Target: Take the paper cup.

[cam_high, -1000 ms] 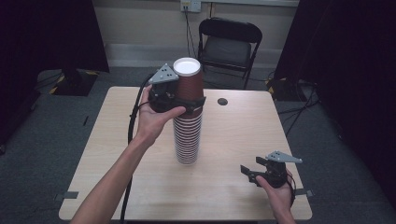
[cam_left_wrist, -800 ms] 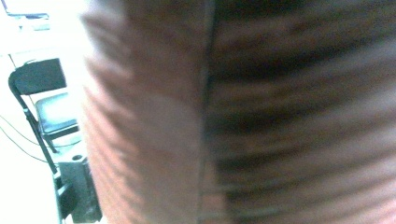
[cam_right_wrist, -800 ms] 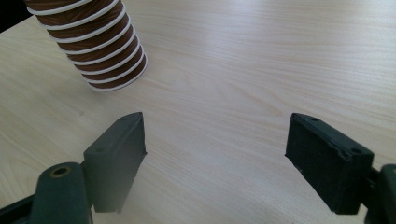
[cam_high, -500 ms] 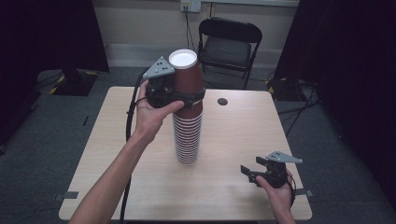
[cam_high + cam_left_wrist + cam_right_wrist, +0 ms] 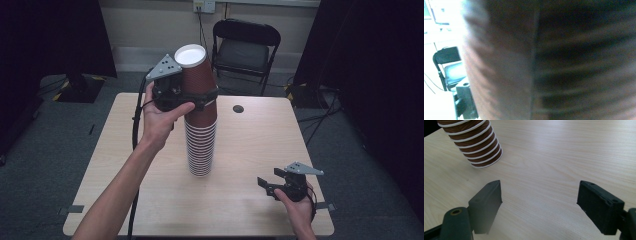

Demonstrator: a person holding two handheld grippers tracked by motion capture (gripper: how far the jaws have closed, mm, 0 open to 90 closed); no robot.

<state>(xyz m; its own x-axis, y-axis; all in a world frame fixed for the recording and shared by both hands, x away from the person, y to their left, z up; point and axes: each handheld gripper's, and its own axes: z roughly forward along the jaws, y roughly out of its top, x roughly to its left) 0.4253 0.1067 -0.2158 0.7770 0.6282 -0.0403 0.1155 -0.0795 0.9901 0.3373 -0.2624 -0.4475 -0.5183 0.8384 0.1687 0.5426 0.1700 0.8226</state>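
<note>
Brown paper cups, a whole tall stack [image 5: 201,145] of them standing upside down in the middle of the wooden table [image 5: 125,150]. My left gripper [image 5: 202,97] has its jaws clamped around the top cup [image 5: 196,75], which sits tilted with its white base facing up and toward the camera. In the left gripper view it's just a blurry brown cup wall [image 5: 549,62] right up against the lens. My right gripper [image 5: 266,187] rests low near the front right corner of the table, jaws spread wide with nothing between them, well apart from the stack. Black folding chair [image 5: 245,47] behind the table.
</note>
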